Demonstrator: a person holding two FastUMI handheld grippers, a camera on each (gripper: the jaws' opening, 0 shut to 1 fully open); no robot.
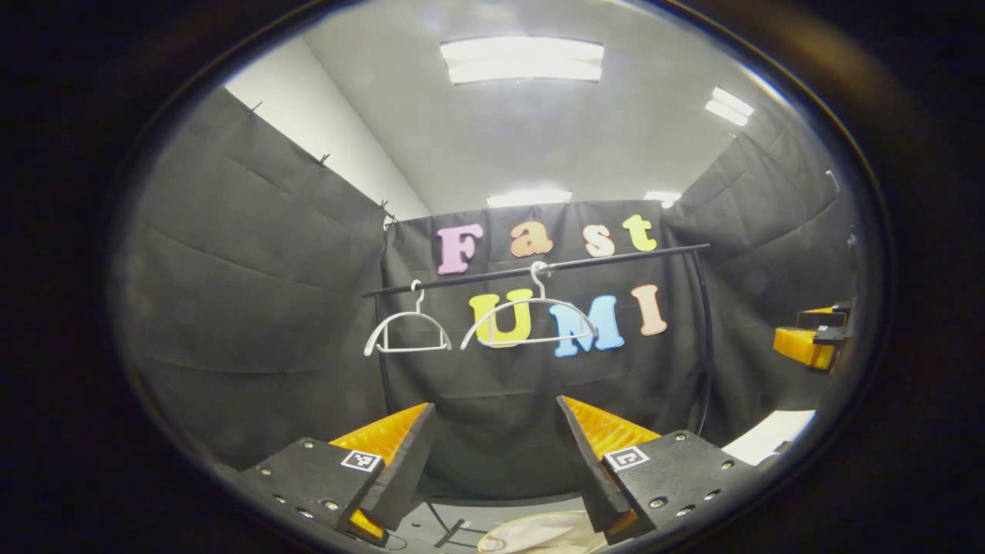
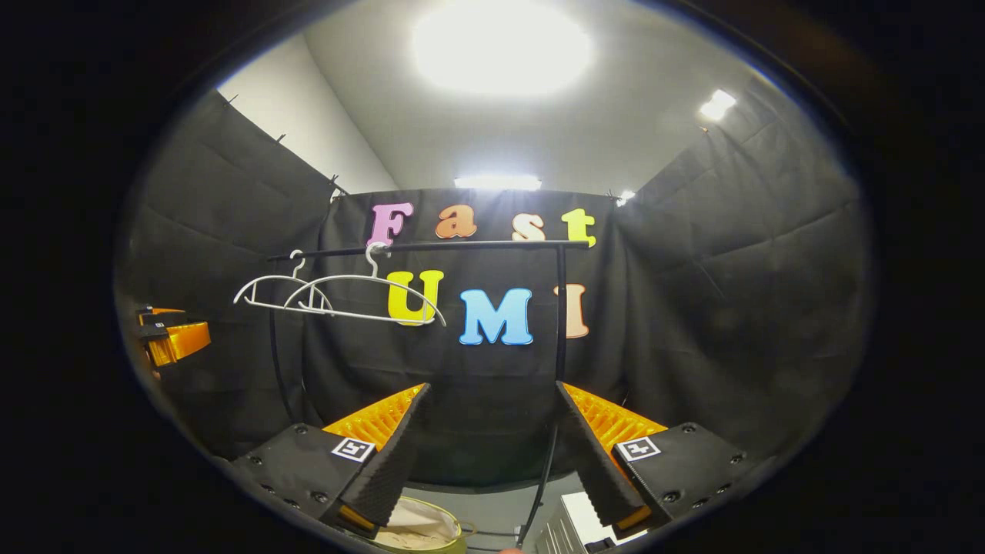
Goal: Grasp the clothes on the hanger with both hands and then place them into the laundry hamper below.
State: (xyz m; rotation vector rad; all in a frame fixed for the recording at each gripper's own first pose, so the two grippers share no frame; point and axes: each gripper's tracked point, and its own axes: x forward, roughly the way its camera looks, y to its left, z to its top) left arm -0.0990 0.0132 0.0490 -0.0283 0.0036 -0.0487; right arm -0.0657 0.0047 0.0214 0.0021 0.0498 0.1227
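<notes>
Two bare white hangers [image 1: 408,327] [image 1: 529,323] hang on a black rail [image 1: 539,268] before the back wall. The right gripper view shows the same hangers [image 2: 281,294] [image 2: 369,296] and the rail [image 2: 431,246]. My left gripper [image 1: 496,446] is open and holds nothing, below the hangers. My right gripper [image 2: 492,442] is open and holds nothing too. A round laundry hamper [image 2: 419,527] with pale cloth inside sits low between my right gripper's fingers; the hamper [image 1: 539,535] also appears at the bottom of the left gripper view. The other gripper [image 1: 816,338] [image 2: 165,335] appears at each view's side.
The rail's black upright post [image 2: 560,323] runs down close to my right gripper, with a curved leg [image 2: 539,492] at the floor. A white box [image 2: 581,523] sits on the floor at the right. Black cloth walls close in on three sides.
</notes>
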